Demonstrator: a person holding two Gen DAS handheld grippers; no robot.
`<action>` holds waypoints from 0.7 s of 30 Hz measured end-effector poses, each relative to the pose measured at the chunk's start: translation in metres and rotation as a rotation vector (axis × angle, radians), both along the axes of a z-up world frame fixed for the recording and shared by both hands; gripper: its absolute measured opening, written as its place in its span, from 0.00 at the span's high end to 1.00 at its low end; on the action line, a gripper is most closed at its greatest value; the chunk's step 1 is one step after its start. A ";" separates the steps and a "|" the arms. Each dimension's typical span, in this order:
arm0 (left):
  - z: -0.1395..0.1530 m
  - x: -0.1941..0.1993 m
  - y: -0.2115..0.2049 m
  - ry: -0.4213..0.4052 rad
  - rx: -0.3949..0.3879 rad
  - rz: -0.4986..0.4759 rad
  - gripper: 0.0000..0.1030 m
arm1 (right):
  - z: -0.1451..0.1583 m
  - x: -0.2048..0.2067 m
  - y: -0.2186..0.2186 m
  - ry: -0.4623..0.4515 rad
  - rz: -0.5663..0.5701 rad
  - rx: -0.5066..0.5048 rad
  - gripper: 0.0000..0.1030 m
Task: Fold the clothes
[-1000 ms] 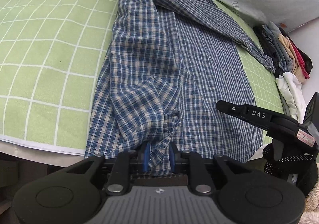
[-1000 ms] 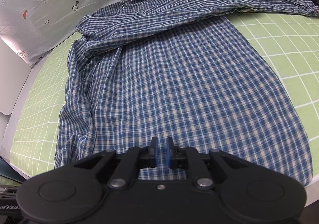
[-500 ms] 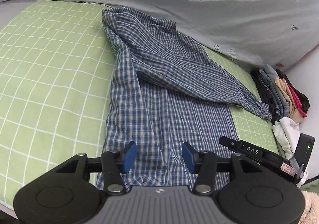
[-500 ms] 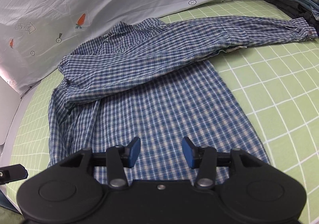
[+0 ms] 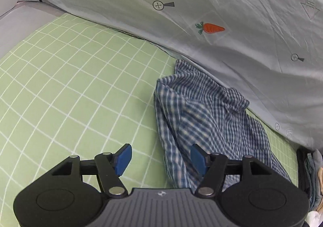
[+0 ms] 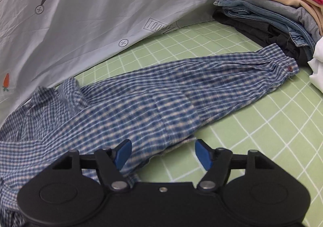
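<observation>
While both tools hovered with jaws spread and empty, the plaid shirt lay on the green checked sheet, one sleeve stretched toward the stack of folded clothes. The left gripper faced the collar end; the right gripper faced the sleeve. Judged step: sleeve folding; next, the right gripper should pinch the sleeve and carry it across the body.

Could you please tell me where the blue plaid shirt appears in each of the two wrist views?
Left wrist: the blue plaid shirt lies right of centre, bunched below the grey sheet.
Right wrist: it spans the middle, sleeve stretched rightward.
Shared landmark: the carrot-print grey sheet.
</observation>
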State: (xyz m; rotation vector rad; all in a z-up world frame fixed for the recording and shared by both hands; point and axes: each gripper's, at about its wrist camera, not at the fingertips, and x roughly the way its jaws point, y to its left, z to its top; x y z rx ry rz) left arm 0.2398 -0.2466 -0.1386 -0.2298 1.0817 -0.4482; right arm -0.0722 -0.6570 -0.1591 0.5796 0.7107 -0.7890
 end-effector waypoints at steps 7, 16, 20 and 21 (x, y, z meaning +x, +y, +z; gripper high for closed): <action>-0.044 0.088 -0.042 0.065 0.026 0.023 0.29 | -0.010 0.021 -0.032 0.010 0.064 -0.036 0.21; -0.066 0.091 -0.056 0.091 0.040 0.017 0.93 | -0.015 0.033 -0.031 0.034 0.181 -0.021 0.85; -0.046 0.085 -0.065 -0.002 0.084 0.038 0.98 | 0.008 0.033 -0.036 -0.024 0.188 -0.072 0.94; -0.035 0.084 -0.067 -0.036 0.096 0.053 0.98 | 0.018 0.033 -0.036 -0.044 0.186 -0.102 0.94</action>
